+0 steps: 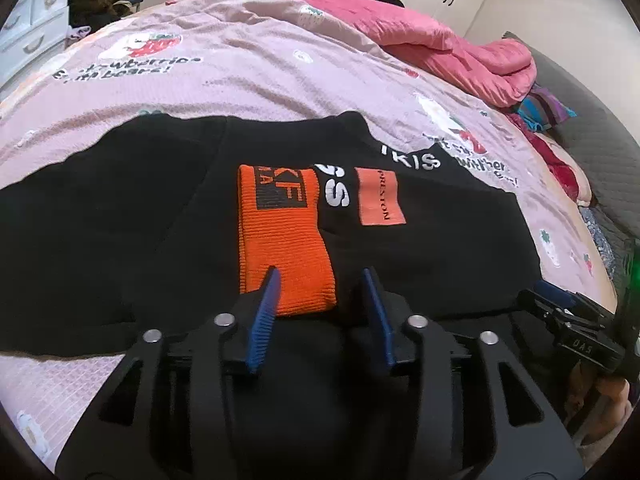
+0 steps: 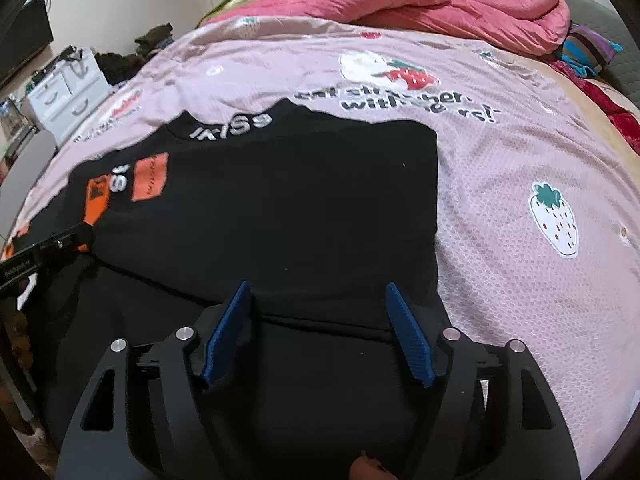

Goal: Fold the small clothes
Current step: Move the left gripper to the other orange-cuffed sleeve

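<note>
A black sweatshirt [image 1: 160,220] with white lettering lies flat on the bed, also spread across the right wrist view [image 2: 280,200]. Its orange ribbed cuff [image 1: 284,248] is folded onto the body next to an orange patch [image 1: 378,196]. My left gripper [image 1: 320,276] is open over the near end of that cuff; its left finger [image 1: 266,308] overlaps the cuff and the right one stands on black cloth. My right gripper [image 2: 319,287] is open above the sweatshirt's near hem, nothing pinched. The left gripper's body [image 2: 60,246] shows at the left edge by the cuff [image 2: 98,200].
The bed has a lilac strawberry-print sheet [image 2: 520,160]. A bunched pink quilt [image 2: 440,8] lies along the far side, with colourful clothes [image 2: 592,52] at the right. White drawers [image 2: 64,96] and a dark clothes pile [image 1: 108,0] stand beyond the left edge.
</note>
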